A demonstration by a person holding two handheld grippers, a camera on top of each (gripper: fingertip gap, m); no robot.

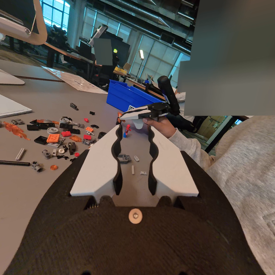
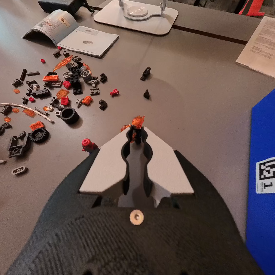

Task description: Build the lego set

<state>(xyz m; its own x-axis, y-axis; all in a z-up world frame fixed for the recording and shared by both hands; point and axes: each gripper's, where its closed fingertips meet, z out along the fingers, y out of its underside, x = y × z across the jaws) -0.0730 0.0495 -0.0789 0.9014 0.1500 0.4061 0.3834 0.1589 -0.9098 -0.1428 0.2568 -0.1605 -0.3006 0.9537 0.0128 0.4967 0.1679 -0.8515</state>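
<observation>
My right gripper is shut on a black minifigure with an orange flame head, held above the grey table. In the left wrist view that gripper comes in from the right, with the flame minifigure at its tip. My left gripper is open and empty, low over the table. A red and blue minifigure stands beyond its fingertips; it also shows in the right wrist view. Several loose black, grey, red and orange pieces lie scattered to the left, also in the left wrist view.
A blue bin stands at the right, also in the left wrist view. An open instruction booklet, a monitor base and a sheet of paper lie at the back. A black tyre and wheel lie left. The left gripper's tips are roughly 25 cm from the right gripper's. The monitor base lies some 35 cm from my right tips, 45 cm from my left tips.
</observation>
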